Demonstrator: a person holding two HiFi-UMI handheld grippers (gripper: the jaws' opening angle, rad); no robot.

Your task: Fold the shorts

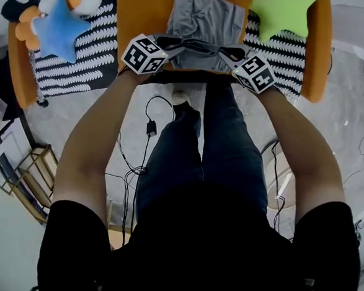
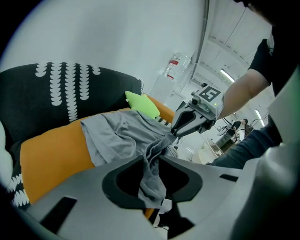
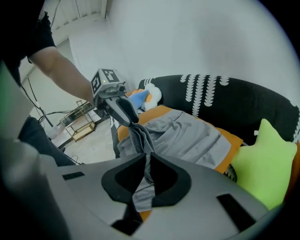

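- One sofa: a smooth orange seat and rounded orange arms, with black cloth over the back and ends that carries rows of white scalloped marks.
- One pair of shorts: soft, thin grey fabric, wrinkled. It lies spread on the middle of the orange seat. Its near edge is gathered into a bunched ridge along the sofa's front edge.
- Two star-shaped cushions, both plump and five-pointed. The lime green one sits at the right end of the sofa. The blue one sits at the left end, resting against something soft in white and orange.
- Two hand-held grippers, each with a pale grey body, black jaws and a cube of black-and-white square markers. Both are at the front edge of the seat, their tips close together.
- The left hand-held gripper has its jaws apart, and a fold of the grey fabric hangs loosely between them.
- The right hand-held gripper has its jaws pinched together on a thin fold of the same bunched edge.
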